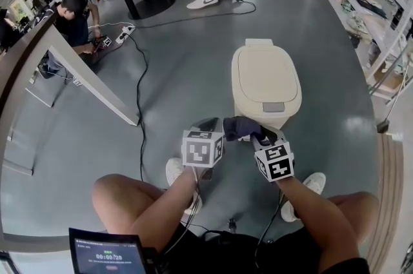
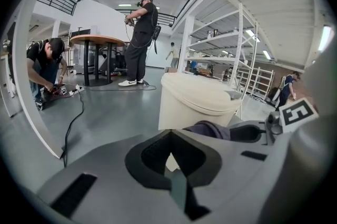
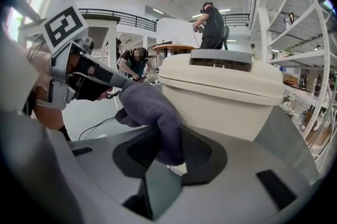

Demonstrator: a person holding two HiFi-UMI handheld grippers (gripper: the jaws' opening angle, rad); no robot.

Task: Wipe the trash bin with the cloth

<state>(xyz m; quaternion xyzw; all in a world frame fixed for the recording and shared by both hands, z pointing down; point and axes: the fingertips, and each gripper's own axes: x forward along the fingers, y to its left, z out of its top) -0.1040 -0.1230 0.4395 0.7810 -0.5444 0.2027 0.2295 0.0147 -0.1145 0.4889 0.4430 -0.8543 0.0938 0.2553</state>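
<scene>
Holding the cloth (image 3: 150,112) clamped in the right gripper (image 3: 168,150), near the bin (image 1: 266,82), likely to start wiping. With the left gripper (image 2: 169,136) pinched closed, empty, beside the cloth's left end.

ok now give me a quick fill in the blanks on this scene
The gripper clamping the cloth is the person's ___ one.
The trash bin's lid is ___.
The trash bin stands on the grey ___.
Missing: right, closed, floor.
</scene>
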